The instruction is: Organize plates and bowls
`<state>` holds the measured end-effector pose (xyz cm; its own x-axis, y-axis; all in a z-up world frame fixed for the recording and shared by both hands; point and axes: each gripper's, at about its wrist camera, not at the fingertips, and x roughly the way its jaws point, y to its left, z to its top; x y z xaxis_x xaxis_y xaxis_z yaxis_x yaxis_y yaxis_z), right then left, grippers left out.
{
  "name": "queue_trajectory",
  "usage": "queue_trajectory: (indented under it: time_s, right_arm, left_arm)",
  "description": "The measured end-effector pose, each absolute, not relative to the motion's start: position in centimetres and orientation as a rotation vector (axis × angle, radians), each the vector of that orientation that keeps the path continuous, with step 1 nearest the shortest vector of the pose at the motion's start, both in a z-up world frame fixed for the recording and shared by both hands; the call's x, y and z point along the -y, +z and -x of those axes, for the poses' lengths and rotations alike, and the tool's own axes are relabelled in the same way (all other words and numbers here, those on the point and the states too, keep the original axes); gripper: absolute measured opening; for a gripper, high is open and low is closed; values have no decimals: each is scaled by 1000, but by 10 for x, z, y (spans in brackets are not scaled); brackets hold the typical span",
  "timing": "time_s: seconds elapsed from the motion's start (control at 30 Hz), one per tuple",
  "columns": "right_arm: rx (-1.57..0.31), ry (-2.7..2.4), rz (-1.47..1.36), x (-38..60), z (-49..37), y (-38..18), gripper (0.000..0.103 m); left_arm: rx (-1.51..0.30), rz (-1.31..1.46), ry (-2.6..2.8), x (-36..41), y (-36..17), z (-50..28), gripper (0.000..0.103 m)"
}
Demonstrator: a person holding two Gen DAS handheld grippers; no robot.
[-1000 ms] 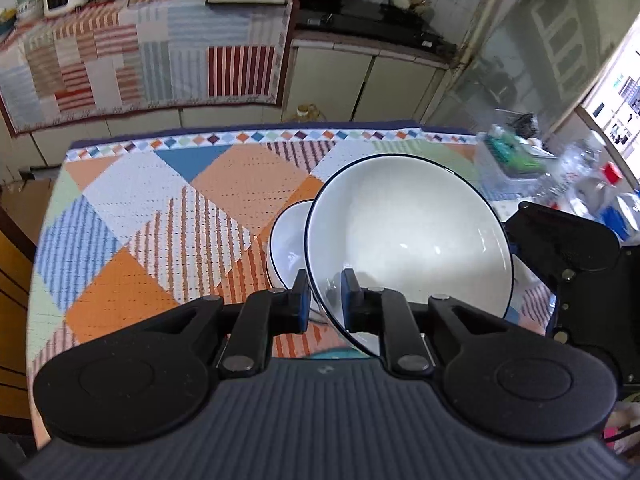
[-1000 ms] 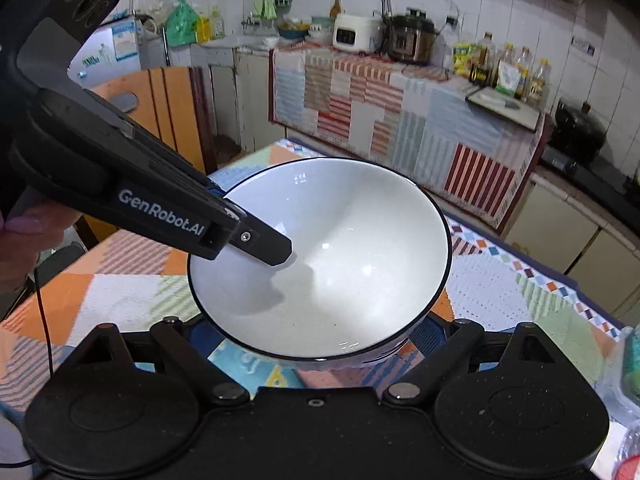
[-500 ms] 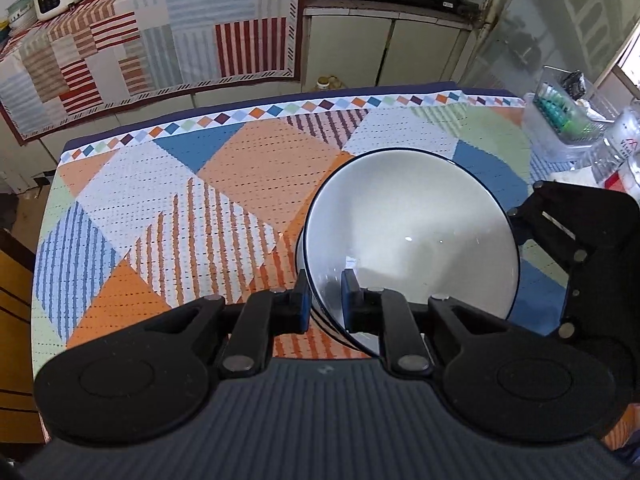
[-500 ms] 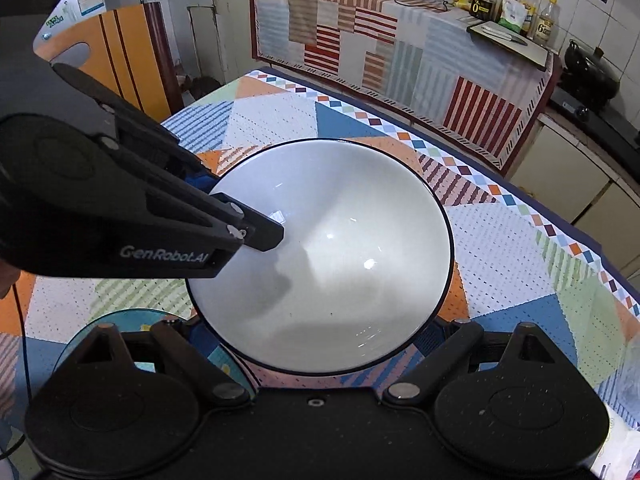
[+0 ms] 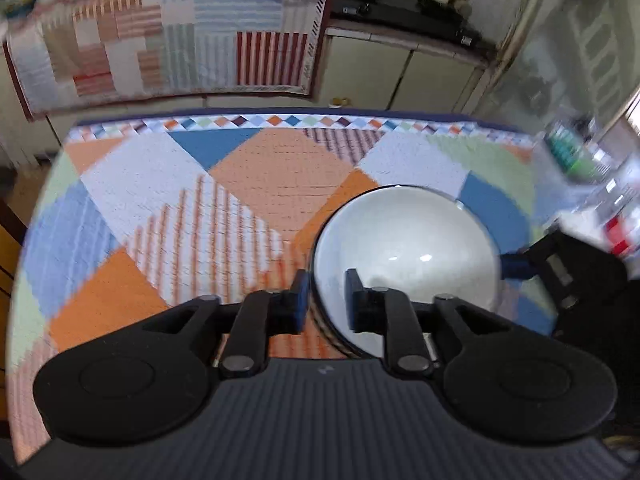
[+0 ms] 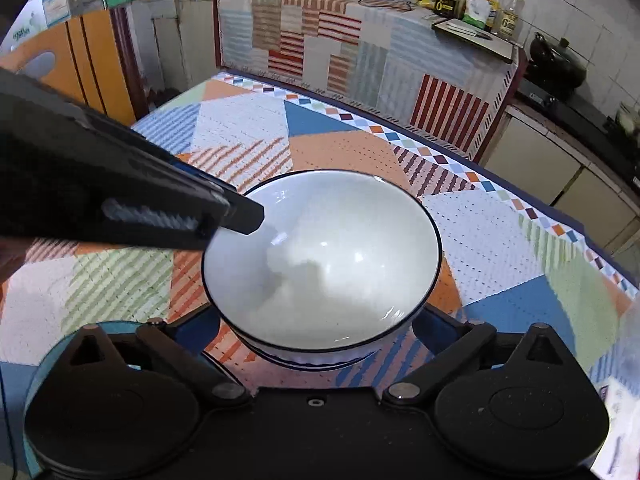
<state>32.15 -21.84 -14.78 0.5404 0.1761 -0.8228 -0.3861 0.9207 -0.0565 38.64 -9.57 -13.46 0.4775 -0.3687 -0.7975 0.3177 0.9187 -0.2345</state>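
Bowl (image 5: 404, 256) sits nested on another bowl (image 6: 308, 354) on the table (image 5: 248, 184); left hand-held gripper (image 5: 323, 300) straddles its near rim, fingers spread. Right hand-held gripper (image 6: 316, 320) flanks it, spread wide.

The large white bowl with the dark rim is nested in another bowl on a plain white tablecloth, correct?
Not plain white. The right wrist view shows the large white bowl with the dark rim nested in another bowl on a multicoloured patchwork tablecloth.

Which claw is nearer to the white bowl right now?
Left. The left claw straddles the white bowl at its rim, open; the right claw flanks its sides, open wide.
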Motion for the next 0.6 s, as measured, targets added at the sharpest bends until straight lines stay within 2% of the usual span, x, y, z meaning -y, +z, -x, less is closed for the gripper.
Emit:
queue_trajectory:
  time_s: [0.6]
  right_arm:
    - [-771,354,116,217,-256,-100,102]
  left_arm:
    - [-1016,67,-497,76,-102,-355,31]
